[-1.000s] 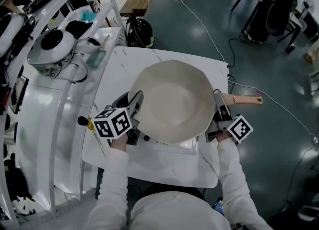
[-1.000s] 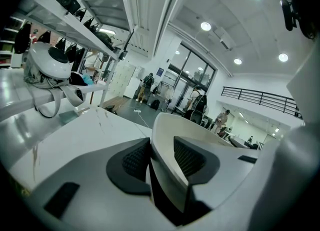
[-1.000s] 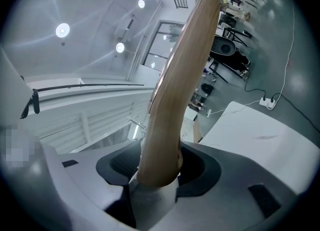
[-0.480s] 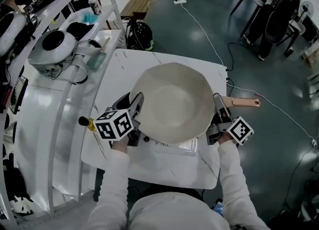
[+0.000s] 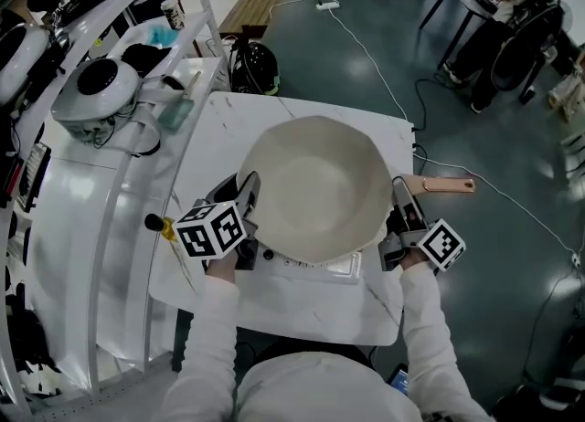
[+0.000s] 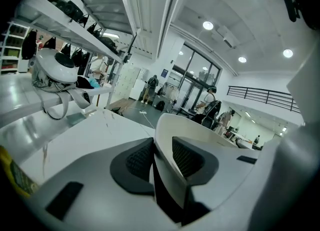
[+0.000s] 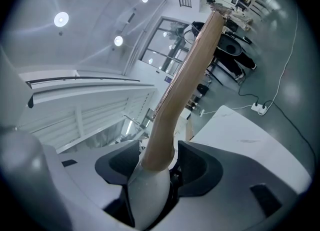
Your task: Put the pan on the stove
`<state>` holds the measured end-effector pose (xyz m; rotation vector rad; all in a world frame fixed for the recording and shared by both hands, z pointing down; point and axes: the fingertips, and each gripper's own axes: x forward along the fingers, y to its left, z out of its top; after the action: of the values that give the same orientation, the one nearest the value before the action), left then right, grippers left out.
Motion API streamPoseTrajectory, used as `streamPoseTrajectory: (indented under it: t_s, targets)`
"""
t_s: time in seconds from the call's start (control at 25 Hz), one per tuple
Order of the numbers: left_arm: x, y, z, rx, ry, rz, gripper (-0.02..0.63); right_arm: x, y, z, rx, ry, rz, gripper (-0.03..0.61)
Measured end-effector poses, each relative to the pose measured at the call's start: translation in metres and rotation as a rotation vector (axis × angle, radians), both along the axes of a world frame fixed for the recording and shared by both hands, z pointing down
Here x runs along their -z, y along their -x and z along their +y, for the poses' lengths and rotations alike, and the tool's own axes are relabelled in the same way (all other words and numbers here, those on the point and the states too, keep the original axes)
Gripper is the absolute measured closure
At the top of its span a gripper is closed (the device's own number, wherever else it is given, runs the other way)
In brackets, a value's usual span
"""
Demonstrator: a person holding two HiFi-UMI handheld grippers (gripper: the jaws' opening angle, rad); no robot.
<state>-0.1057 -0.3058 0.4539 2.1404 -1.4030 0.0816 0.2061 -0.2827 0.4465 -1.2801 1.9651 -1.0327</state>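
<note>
One white tabletop [image 5: 224,123], faintly veined. Big cream pan [image 5: 315,187] sits over small white stove [image 5: 315,268] at tabletop's near edge, hiding most of it. Left gripper [image 5: 245,190] [image 6: 162,147] at pan's left rim: jaws closing, rim between them, not clamped. Right gripper [image 5: 399,194] [image 7: 160,162] at pan's right: jaws spread wide, wooden handle [image 5: 448,185] [image 7: 190,75] loose between them.

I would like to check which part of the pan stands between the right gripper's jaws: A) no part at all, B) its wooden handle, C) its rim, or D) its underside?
B: in the right gripper view the wooden handle of the pan runs up from between the jaws of the right gripper.
</note>
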Motion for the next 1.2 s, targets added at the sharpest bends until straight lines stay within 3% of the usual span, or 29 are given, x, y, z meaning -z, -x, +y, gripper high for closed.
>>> streamPoseTrajectory:
  t_s: [0.6,0.92,1.08,1.2]
  targets:
    - [-0.003,0.011,0.015,0.059,0.006,-0.017,0.495,-0.004,0.008,0.029,-0.003,0.024,0.046,0.330]
    - [0.006,0.017,0.028,0.062,-0.017,-0.004,0.459,-0.003,0.006,0.061,-0.058,0.052,0.080,0.330]
    - [0.014,0.020,0.035,0.060,-0.048,-0.004,0.459,-0.002,-0.004,0.080,-0.100,0.074,0.209,0.330]
    - [0.022,0.022,0.041,0.053,-0.091,-0.015,0.459,0.010,0.005,0.092,-0.080,0.031,0.215,0.330]
